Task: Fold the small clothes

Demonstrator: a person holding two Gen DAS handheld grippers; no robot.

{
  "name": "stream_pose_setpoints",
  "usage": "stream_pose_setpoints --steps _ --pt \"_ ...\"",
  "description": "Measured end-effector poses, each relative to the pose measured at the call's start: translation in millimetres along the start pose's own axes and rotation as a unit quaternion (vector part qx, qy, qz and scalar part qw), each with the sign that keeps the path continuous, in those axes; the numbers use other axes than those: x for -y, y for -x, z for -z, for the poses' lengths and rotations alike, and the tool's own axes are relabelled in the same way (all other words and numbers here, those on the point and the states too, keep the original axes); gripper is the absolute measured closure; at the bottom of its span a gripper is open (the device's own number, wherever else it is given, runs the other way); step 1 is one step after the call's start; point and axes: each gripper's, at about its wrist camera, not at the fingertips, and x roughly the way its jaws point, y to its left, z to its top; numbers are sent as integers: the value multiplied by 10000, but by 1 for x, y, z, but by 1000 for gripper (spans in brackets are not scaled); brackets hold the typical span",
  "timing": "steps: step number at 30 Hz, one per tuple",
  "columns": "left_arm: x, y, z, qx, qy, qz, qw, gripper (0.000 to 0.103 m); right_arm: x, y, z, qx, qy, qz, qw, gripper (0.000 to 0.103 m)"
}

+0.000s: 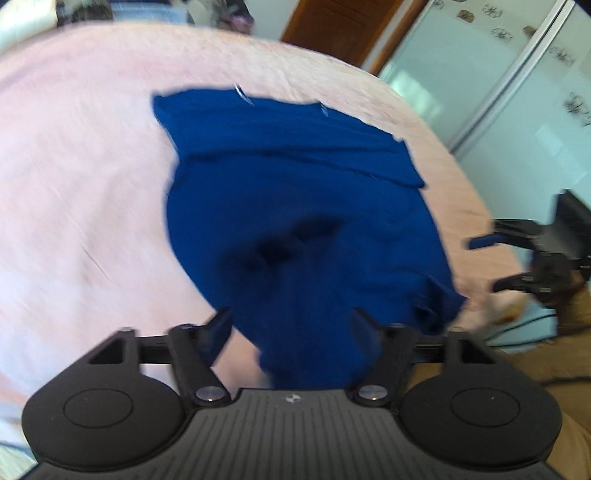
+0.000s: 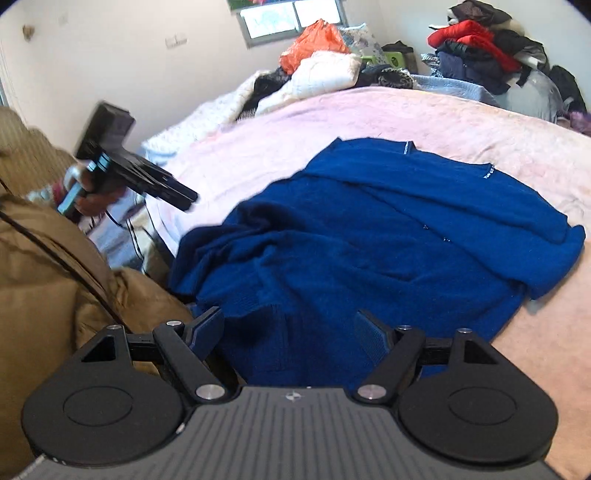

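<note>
A dark blue sweater [image 1: 295,192] lies spread and rumpled on the pink bedsheet [image 1: 81,166]; it also shows in the right wrist view [image 2: 369,236]. My left gripper [image 1: 291,325] is open above the sweater's near hem, fingers apart with cloth below them. My right gripper [image 2: 288,328] is open over the sweater's near edge. The right gripper also shows at the right edge of the left wrist view [image 1: 487,262], jaws apart beside the sweater's corner. The left gripper shows in the right wrist view [image 2: 184,197], held in a hand above the bed edge.
Piles of clothes and bedding [image 2: 321,70] lie at the far side of the bed, with more clothes [image 2: 476,48] stacked at the right. A glass sliding door [image 1: 498,81] and a wooden door [image 1: 332,26] stand beyond the bed. The person's brown jacket [image 2: 44,277] is at the left.
</note>
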Motion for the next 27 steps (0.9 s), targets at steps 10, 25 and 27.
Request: stream_pose_setpoints --steps 10,25,27 --pt "-9 -56 28 -650 721 470 9942 28 4 -58 7 -657 -262 -615 9956 39" --pt "-9 -59 24 -738 1056 301 9912 90 -12 -69 4 -611 -13 -461 9971 87" --pt "-4 -47 16 -513 951 402 9933 90 -7 -63 3 -417 -164 -307 9985 88"
